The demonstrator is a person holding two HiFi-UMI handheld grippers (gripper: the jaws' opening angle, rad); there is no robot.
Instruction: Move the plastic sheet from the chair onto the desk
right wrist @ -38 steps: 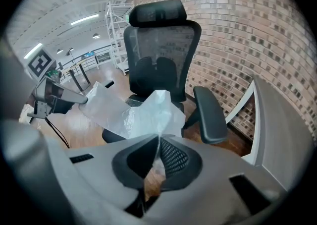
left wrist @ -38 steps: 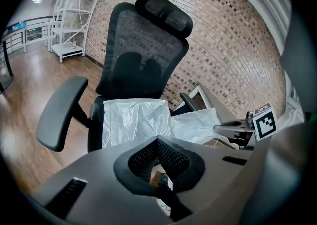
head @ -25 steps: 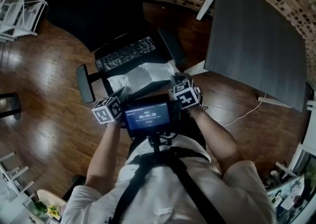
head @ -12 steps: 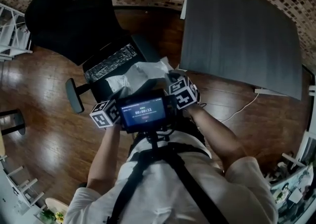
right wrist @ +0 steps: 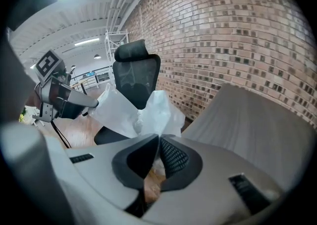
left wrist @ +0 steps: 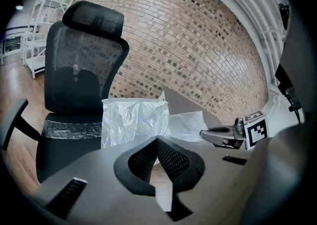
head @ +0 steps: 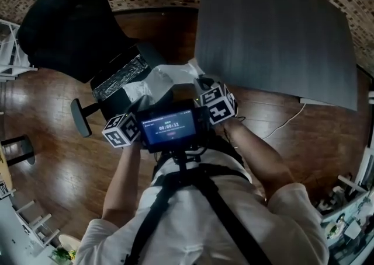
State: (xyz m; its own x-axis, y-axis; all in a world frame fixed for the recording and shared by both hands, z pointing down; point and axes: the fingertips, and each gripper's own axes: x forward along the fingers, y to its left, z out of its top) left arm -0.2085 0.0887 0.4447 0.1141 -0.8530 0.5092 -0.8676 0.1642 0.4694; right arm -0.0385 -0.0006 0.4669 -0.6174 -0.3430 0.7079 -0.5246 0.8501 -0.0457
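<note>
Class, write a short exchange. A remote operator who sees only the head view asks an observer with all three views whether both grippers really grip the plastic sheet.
Operator: My head view does not show the jaws. Does the left gripper grip the plastic sheet?
Observer: Yes. In the left gripper view its jaws are shut on the sheet, which stands up above them in front of the chair.
Operator: And the right gripper?
Observer: The right gripper view shows its jaws shut on a crumpled fold of the sheet, which rises in two peaks above them.
</note>
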